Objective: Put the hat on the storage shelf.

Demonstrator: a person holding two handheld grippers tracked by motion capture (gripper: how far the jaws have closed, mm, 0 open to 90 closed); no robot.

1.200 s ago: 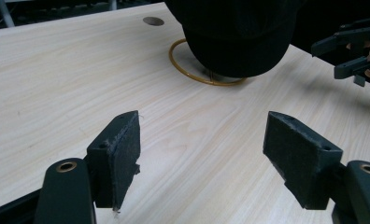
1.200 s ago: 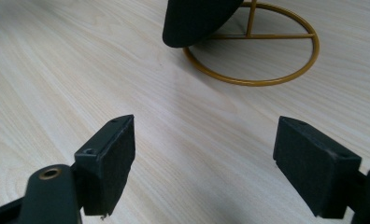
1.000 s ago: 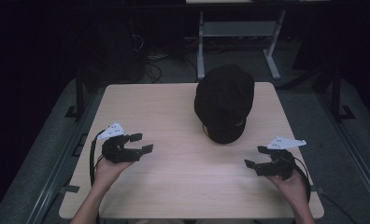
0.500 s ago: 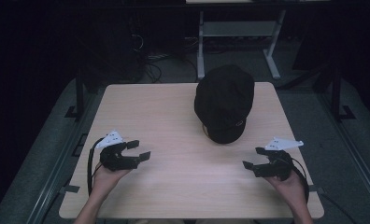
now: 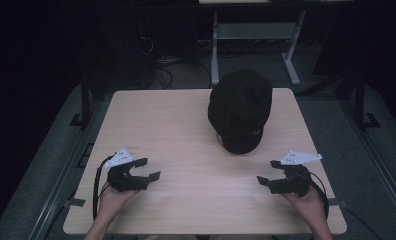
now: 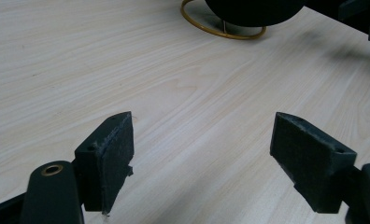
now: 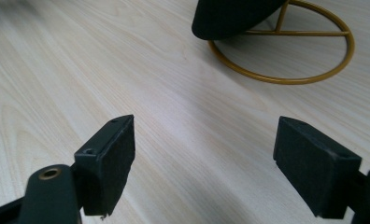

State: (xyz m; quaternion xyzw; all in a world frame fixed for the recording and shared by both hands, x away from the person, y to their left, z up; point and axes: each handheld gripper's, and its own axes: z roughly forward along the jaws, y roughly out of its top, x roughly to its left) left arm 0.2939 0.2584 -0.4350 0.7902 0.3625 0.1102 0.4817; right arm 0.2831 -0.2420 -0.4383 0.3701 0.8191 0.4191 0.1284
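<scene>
A black cap (image 5: pixel 240 111) sits on a gold wire stand toward the far right of the light wooden table (image 5: pixel 176 130). The stand's ring base (image 7: pixel 286 74) lies under the cap's brim (image 7: pixel 230 18) in the right gripper view, and the stand's ring (image 6: pixel 220 30) appears at the top of the left gripper view. My left gripper (image 5: pixel 148 169) rests low near the front left, open, with nothing between its pads (image 6: pixel 109 154). My right gripper (image 5: pixel 268 172) sits near the front right, open too, pointing left, its pads (image 7: pixel 109 161) bare.
Beyond the table's far edge stands a grey metal frame (image 5: pixel 256 35) with cables on the dark floor. A dark rail (image 5: pixel 71 165) runs along the table's left side. Bare wood lies between the two grippers.
The left gripper has drawn back toward the front edge and a little lower. The right gripper has slipped slightly nearer the front too. The cap has not moved.
</scene>
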